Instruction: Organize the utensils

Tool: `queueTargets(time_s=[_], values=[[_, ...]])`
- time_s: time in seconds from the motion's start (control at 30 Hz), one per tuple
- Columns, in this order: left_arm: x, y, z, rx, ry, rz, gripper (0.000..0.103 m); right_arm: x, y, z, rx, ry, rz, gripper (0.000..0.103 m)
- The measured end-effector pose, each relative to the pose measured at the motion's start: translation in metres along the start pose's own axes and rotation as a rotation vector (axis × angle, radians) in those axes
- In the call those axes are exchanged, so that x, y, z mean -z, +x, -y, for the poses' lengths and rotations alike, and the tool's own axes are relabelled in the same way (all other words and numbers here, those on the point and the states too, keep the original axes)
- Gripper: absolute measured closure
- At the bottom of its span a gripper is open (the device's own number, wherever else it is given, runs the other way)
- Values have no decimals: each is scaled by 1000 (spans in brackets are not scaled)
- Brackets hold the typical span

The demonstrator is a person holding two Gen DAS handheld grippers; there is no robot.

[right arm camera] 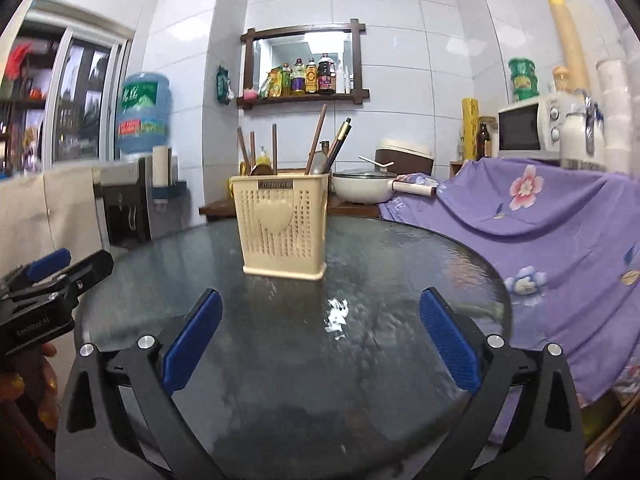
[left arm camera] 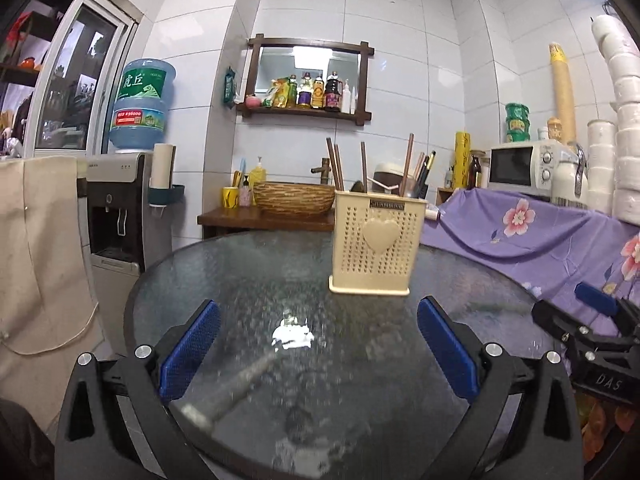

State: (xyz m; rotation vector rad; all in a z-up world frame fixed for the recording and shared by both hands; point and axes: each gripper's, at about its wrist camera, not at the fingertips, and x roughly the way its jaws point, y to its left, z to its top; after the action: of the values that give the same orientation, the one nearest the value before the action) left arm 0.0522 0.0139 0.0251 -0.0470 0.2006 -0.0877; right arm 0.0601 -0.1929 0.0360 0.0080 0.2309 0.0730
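Jaws of left gripper fully spread, blue pads wide apart, nothing between them, touching nothing. Right gripper: same, jaws at full spread, empty. Both hang over the round glass counter. Cream utensil holder stands upright at frame centre on the counter's far side, chopsticks and spoons upright inside.

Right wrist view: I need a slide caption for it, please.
Open right claw hovers empty over the glass table, facing a cream utensil holder stocked with chopsticks; left claw at left edge.
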Motion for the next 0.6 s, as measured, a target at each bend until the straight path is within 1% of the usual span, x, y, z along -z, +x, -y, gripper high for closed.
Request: queueTargets(time_s=[0.1, 0.2, 0.27, 0.33, 0.6], values=[[9, -9, 3, -34, 42, -21, 6, 9, -16, 0, 11, -15, 2, 6], [15, -18, 4, -29, 71, -24, 6, 16, -26, 2, 16, -20, -4, 6], [17, -20, 3, -28, 68, -28, 6, 17, -32, 3, 8, -15, 4, 6], [17, -20, 1, -10, 60, -39, 6, 17, -36, 3, 9, -26, 12, 6], [11, -19, -7, -3, 19, -37, 6, 13, -34, 0, -14, -26, 5, 6]])
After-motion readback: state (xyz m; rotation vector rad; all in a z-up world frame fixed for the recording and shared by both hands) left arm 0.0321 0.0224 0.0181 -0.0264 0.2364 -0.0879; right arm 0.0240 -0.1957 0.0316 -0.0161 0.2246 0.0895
